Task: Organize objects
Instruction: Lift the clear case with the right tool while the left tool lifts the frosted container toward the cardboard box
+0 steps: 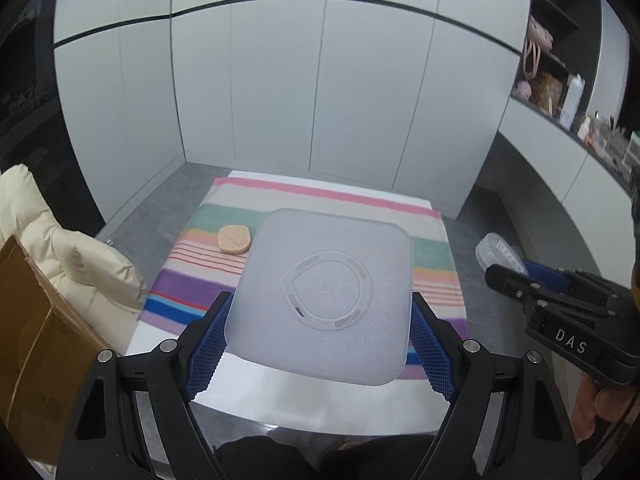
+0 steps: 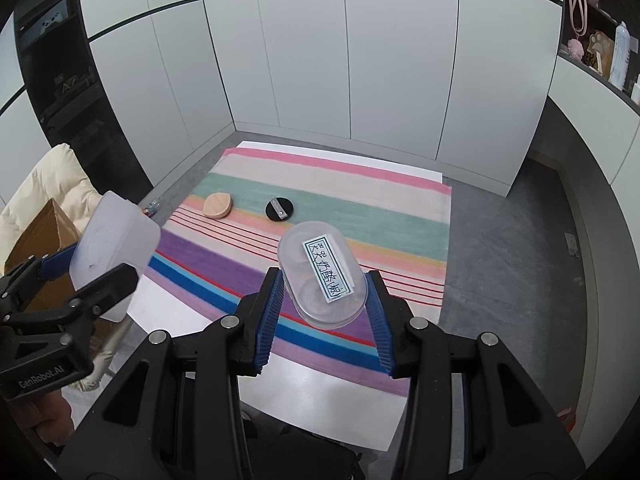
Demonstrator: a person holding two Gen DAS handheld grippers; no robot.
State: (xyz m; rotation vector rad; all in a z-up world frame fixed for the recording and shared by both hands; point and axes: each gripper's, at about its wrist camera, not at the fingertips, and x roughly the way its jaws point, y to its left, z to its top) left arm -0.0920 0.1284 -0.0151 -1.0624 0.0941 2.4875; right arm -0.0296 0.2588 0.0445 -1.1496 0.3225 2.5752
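Observation:
My left gripper (image 1: pixel 320 336) is shut on a translucent square plastic lid (image 1: pixel 324 296) and holds it above the striped mat (image 1: pixel 436 252). The lid also shows in the right wrist view (image 2: pixel 114 246). My right gripper (image 2: pixel 326 304) is shut on a clear oval plastic container (image 2: pixel 322 276) with a printed label, held above the mat (image 2: pixel 400 220). That container shows at the right of the left wrist view (image 1: pixel 500 254). A flat beige leaf-shaped piece (image 2: pixel 218 205) and a black round disc (image 2: pixel 279 209) lie on the mat. The lid hides the disc in the left wrist view.
An open cardboard box (image 2: pixel 36 240) and a cream padded jacket (image 1: pixel 60 248) sit at the left of the mat. White cabinet doors (image 2: pixel 320 60) stand behind it. Shelves with small items (image 1: pixel 560 92) are at the right. Grey floor (image 2: pixel 508 240) lies right of the mat.

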